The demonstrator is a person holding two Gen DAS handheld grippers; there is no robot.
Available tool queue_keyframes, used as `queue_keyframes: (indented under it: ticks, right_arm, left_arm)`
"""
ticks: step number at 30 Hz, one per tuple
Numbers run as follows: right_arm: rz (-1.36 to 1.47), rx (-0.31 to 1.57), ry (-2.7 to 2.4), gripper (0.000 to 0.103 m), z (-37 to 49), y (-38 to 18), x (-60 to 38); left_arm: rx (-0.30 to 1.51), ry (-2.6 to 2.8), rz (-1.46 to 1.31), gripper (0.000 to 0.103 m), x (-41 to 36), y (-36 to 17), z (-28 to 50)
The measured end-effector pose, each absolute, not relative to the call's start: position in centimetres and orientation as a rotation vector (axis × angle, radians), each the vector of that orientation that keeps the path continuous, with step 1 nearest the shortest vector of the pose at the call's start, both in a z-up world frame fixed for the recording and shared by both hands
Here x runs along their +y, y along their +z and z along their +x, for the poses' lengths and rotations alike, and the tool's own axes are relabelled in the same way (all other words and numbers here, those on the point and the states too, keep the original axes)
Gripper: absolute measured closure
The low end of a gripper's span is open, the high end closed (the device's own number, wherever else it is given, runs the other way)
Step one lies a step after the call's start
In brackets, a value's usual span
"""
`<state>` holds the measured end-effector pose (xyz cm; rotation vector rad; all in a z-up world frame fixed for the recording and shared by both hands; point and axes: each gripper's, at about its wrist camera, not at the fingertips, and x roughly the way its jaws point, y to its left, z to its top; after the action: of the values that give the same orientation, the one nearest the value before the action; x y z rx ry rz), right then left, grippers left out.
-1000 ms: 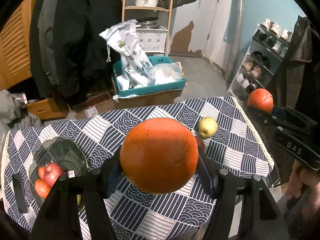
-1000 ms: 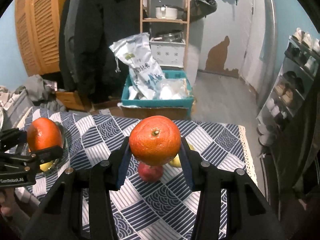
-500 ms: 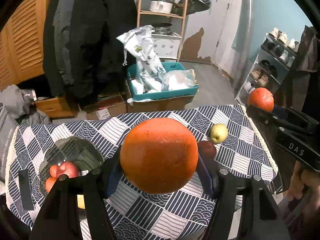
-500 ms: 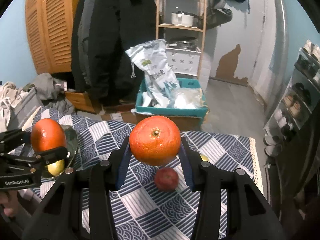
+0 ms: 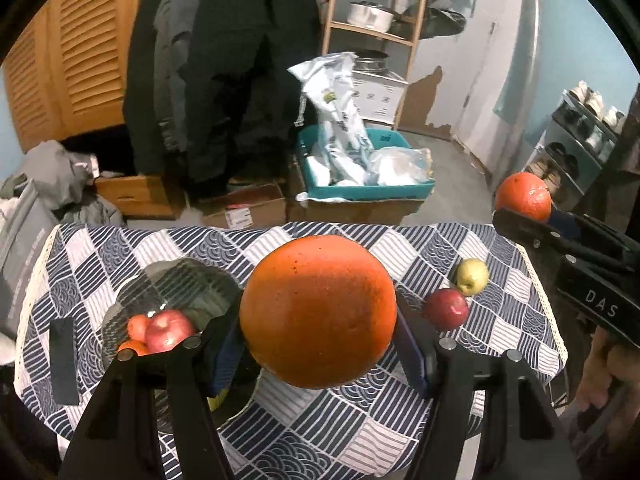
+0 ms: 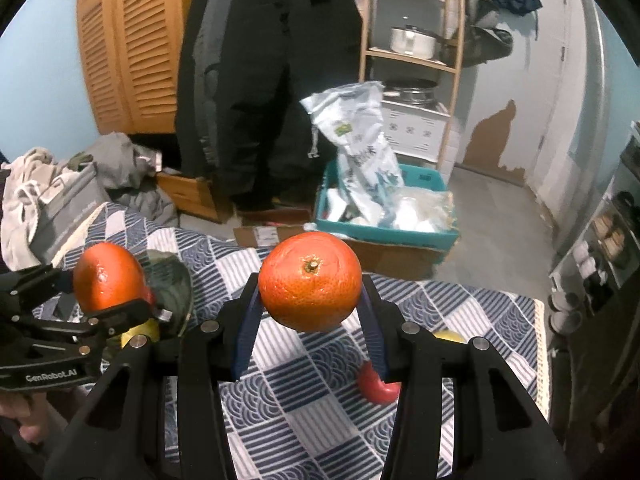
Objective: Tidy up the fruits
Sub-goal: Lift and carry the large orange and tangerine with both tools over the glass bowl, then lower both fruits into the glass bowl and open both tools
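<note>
Home entryway: hanging coats (image 5: 224, 60), shoe rack (image 5: 576, 148), pot shelf (image 6: 412, 44).

The bench (image 5: 516, 364) is covered by a blue-and-white patchwork cloth (image 5: 320, 432) with wave and stripe squares and a pale trim at its edges. On its left part stands a ribbed glass bowl (image 5: 180, 280) with a dark flat rectangular object (image 5: 63, 360) lying just beside it. Toward the right edge a red apple (image 5: 446, 309) and a yellow-green apple (image 5: 473, 277) lie on the cloth, close together.
</note>
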<state>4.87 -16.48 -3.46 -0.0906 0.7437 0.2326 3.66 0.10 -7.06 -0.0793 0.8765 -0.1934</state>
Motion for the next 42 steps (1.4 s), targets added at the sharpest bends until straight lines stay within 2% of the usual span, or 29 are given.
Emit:
queue_keyframes:
  ticks: [26,42]
  right_arm:
    - [-0.144,0.847,0.414,0.057,9.5,-6.8,-5.2]
    - [-0.181,1.022,0.505,0.057,12.9,-14.9,1.1]
  left_arm:
    - [0.97,-0.02,-0.174,0.035,10.5,-12.1,5.7]
    - [1.078,0.042,-0.232,0.035,14.4,-17.6,6.5]
